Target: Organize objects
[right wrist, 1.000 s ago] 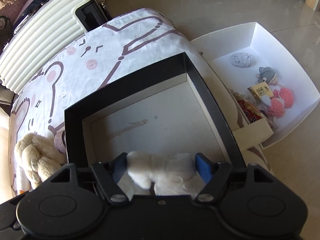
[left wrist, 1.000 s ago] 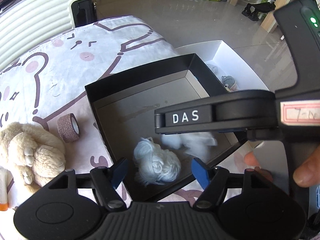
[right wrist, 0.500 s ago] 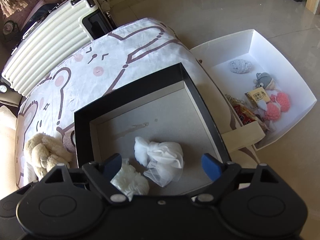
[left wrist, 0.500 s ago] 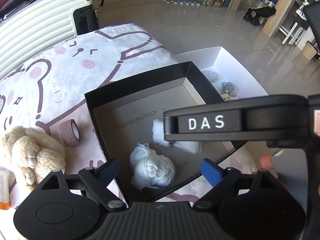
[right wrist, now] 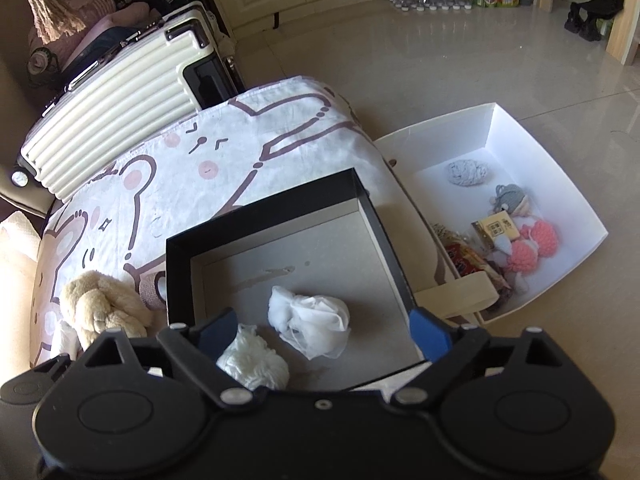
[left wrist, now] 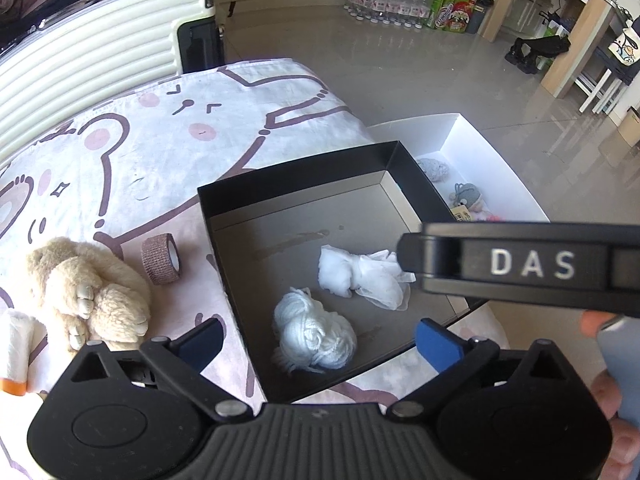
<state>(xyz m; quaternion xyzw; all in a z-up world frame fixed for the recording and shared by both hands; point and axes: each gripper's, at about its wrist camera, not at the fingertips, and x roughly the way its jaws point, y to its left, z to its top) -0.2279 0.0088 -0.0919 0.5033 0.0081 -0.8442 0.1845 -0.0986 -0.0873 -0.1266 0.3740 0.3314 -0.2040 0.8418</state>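
Working over the bed (left wrist: 248, 128), I am keeping both tools high above the black box (left wrist: 280, 184), where the white mesh bundle (right wrist: 308, 320) and the yarn ball (left wrist: 316, 336) are lying. For the next pickup I am judging the plush bear (left wrist: 88, 288) best approached from above. The right tool (right wrist: 320, 328) and left tool (left wrist: 320, 340) are both hanging wide apart, gripping nothing.

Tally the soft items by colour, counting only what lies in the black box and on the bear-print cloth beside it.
White: 2, the yarn ball and the mesh pouf, both in the black box.
Beige: 1, the plush toy on the cloth.
Brown: 1, the bandage roll on the cloth.
Total: 4.
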